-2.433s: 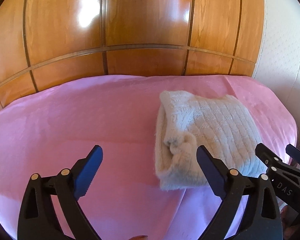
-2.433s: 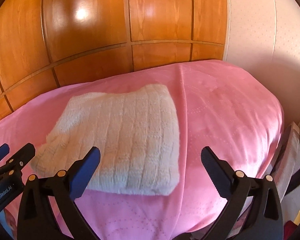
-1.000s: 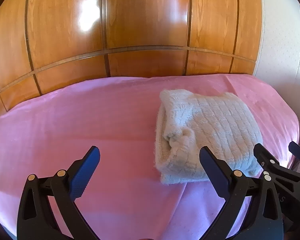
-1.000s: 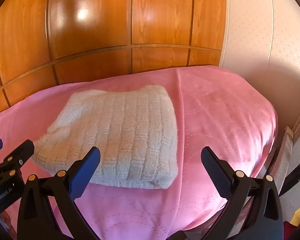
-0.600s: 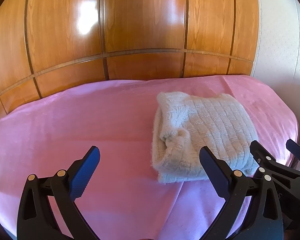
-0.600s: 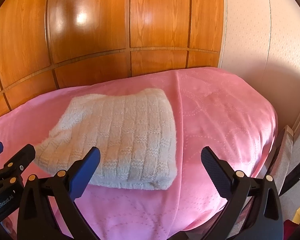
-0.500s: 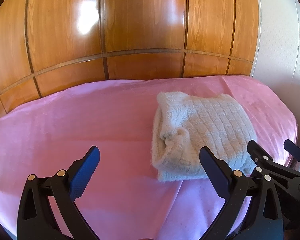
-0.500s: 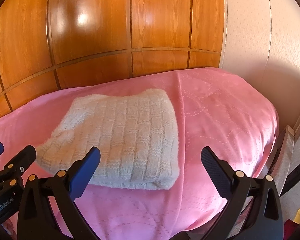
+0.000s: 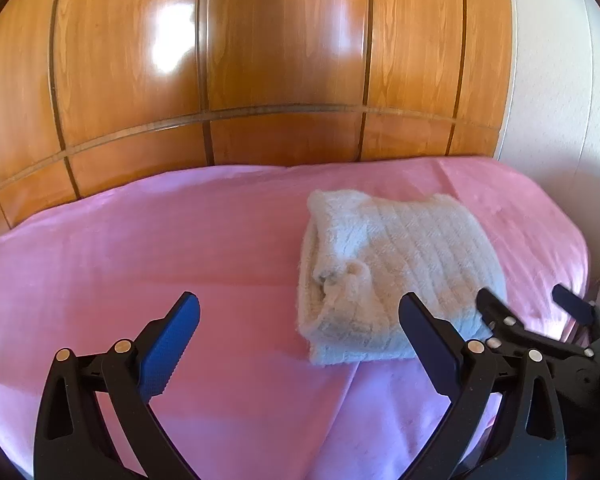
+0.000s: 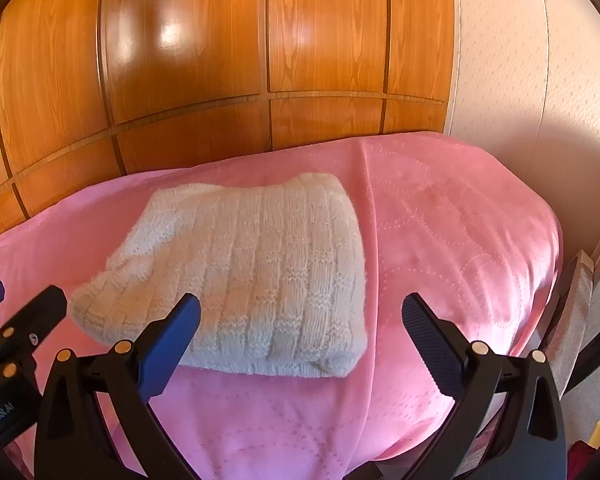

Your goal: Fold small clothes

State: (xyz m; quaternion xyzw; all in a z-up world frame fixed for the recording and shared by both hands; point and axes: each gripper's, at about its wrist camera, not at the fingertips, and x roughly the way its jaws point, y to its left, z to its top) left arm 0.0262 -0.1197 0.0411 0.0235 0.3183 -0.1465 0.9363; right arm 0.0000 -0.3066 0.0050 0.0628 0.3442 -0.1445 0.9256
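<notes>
Left wrist view: the left gripper (image 9: 298,338) hangs with its jaws spread wide and empty over the pink bedspread (image 9: 140,264). The white knitted sweater (image 9: 396,276) lies folded just ahead and to the right, its tucked-in layers facing this side.

Right wrist view: the right gripper (image 10: 300,336) is likewise wide apart, holding nothing, above the sweater's (image 10: 252,272) near edge. The sweater sits as a flat, squared bundle, so the fold looks finished and both grippers stand clear of it.
</notes>
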